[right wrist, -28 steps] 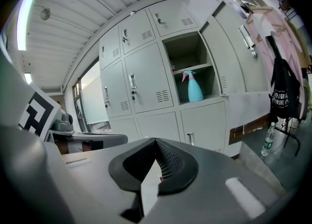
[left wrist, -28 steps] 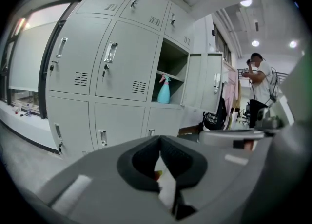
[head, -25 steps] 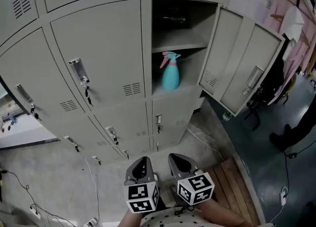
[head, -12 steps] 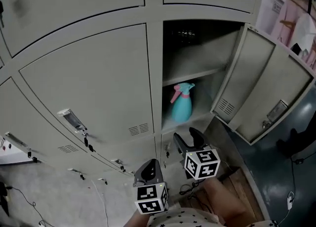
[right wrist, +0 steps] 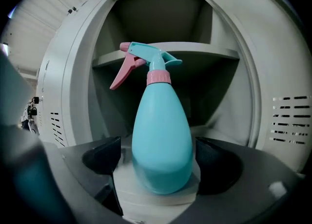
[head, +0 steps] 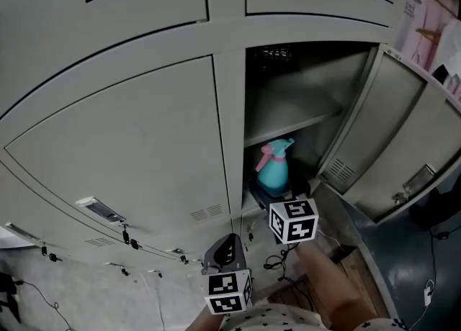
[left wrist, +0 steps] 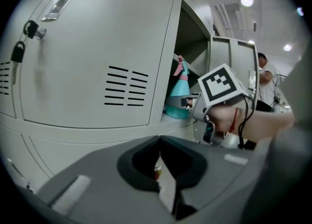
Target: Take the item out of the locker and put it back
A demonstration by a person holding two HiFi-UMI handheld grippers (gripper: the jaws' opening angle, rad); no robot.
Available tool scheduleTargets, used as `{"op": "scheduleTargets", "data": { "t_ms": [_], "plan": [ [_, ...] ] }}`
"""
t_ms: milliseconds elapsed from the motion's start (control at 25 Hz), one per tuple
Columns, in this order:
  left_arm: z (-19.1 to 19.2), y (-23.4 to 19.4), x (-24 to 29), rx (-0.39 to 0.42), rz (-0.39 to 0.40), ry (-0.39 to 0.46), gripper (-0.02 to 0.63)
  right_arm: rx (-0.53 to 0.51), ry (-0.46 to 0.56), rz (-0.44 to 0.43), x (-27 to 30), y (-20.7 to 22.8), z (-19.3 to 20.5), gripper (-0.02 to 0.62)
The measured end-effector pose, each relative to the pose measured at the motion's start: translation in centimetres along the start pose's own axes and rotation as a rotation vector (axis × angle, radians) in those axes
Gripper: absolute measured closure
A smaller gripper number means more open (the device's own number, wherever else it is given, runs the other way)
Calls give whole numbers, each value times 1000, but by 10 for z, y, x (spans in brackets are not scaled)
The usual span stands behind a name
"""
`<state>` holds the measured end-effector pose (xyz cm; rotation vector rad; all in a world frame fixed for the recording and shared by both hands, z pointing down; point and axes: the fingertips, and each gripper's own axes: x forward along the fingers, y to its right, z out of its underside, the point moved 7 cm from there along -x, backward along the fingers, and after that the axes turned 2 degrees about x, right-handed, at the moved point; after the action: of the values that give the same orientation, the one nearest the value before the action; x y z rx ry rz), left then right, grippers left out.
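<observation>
A teal spray bottle (head: 274, 169) with a pink trigger and collar stands upright on the lower floor of the open locker (head: 299, 122). My right gripper (head: 272, 196) reaches into the locker mouth. In the right gripper view the bottle (right wrist: 161, 135) stands between the jaws of the right gripper (right wrist: 161, 162). The jaws are opening, with a gap on both sides, and the pads do not touch it. My left gripper (head: 227, 245) hangs lower, in front of the closed lockers. Its jaws meet at the tips in the left gripper view (left wrist: 160, 142), with nothing between them.
The locker door (head: 403, 146) stands swung open to the right. A shelf (right wrist: 170, 50) crosses the locker above the bottle. Closed locker doors with handles and padlocks (head: 101, 209) fill the left. A person (left wrist: 265, 79) stands behind the open door. Cables lie on the floor (head: 29, 297).
The view has closed in on the lockers. My right gripper rose and moved forward to the bottle, and its jaws spread around it. The left gripper stayed low.
</observation>
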<state>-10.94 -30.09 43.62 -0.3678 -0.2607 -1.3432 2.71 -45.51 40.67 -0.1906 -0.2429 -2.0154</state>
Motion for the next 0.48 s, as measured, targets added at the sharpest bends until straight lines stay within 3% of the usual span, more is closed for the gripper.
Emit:
{"op": "scheduleTargets", "data": {
  "t_ms": [160,240,480],
  "plan": [
    [0,-1,6,4,2,-8,600,9,-9,47,15,2,-2,131],
    [1,-2,8,5,0,-14,598,-1,-5,69,19,4,-2,175],
    [2,-6,6,4,-13,-21,600,-1,8,76,17,4,-1,183]
  ]
}}
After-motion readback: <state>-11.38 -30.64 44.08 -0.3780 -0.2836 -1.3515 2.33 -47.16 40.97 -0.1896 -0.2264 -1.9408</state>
